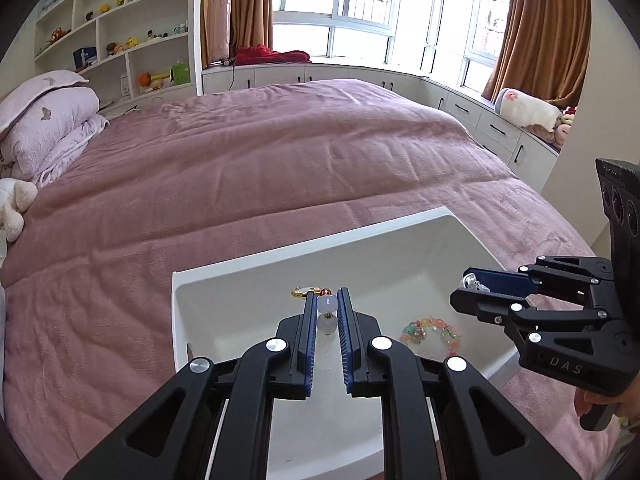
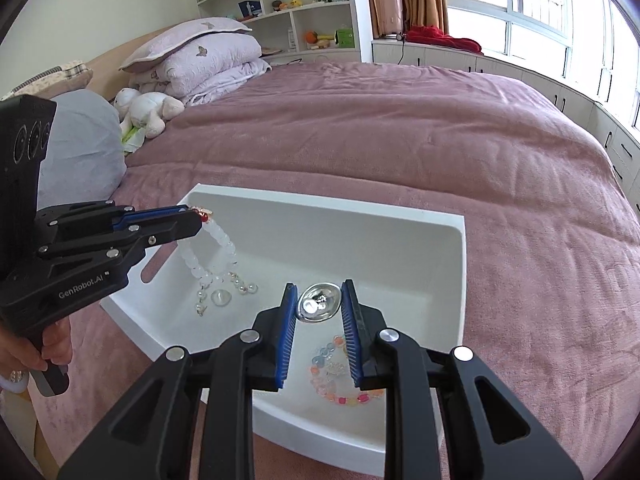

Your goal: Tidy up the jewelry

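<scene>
So both claws are loaded right now. The left claw (image 1: 327,304) is pinching a white bead bracelet (image 2: 212,256) by its top, next to a little red-and-gold charm, and the loop hangs down into the tray (image 2: 320,208) with its tassel ends touching or nearly touching the tray floor near the left wall. The right claw (image 2: 320,300) is clamped on a shiny silver ingot-shaped piece (image 2: 318,304), held up over the middle of the tray, not resting on anything as far as I can tell.

Moving outward: a pastel bead bracelet (image 2: 340,376) is already lying flat in the tray, on the near right side, below the right claw. There's also a small clear round thing (image 2: 221,298) on the tray floor beside the hanging tassels, can't say if it's part of the white bracelet or separate. The tray itself sits on the bed (image 2: 440,140), near the edge.

Progress, my guess: roughly a third done. One piece is down, two are over the tray and just need letting go. I don't see any loose jewelry left out on the bed.
</scene>
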Demonstrator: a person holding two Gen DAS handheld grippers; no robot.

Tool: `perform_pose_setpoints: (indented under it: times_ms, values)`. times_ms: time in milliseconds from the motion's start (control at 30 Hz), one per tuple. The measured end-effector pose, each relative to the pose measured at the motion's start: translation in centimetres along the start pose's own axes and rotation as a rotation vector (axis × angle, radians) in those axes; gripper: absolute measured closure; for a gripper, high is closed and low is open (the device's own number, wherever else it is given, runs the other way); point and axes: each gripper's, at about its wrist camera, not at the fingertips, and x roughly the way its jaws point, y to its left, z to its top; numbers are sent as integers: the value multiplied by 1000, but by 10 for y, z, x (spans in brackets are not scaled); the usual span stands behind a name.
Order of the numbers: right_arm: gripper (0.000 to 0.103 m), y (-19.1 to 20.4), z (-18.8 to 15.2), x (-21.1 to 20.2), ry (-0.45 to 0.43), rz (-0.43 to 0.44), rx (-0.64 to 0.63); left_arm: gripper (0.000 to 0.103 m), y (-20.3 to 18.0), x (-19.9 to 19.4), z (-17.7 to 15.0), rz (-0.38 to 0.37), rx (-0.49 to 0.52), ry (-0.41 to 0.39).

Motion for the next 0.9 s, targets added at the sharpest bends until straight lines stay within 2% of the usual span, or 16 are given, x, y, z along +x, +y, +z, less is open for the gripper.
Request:
perform_pose_setpoints:
  times_ms: [167, 233, 367, 500, 567, 667, 700, 767, 900]
  values:
    - [78, 0, 0, 7, 14, 5, -1, 70, -2, -1, 0, 19, 6, -10]
    - [78, 2, 0, 6, 10, 0, -5, 67, -2, -4, 1, 23, 6, -15]
    - [58, 3, 5, -3, -18, 3, 17, 61, -3, -15, 3, 23, 4, -36]
    - [56, 8, 12, -21, -63, 3, 13, 55, -6, -36, 6, 32, 19, -72]
    - [46, 9, 15, -34, -93, 11, 25, 48, -8, -51, 6, 42, 24, -99]
    - [40, 13, 18, -54, -133, 4, 26, 38, -13, -74, 3, 67, 46, -134]
    - [38, 14, 18, -58, -138, -2, 24, 36, -15, -79, 2, 78, 57, -134]
    - [28, 19, 20, -68, -138, -21, 15, 25, -19, -88, 1, 107, 78, -124]
    - [17, 30, 21, -83, -126, -73, -19, 15, -24, -97, -2, 148, 111, -100]
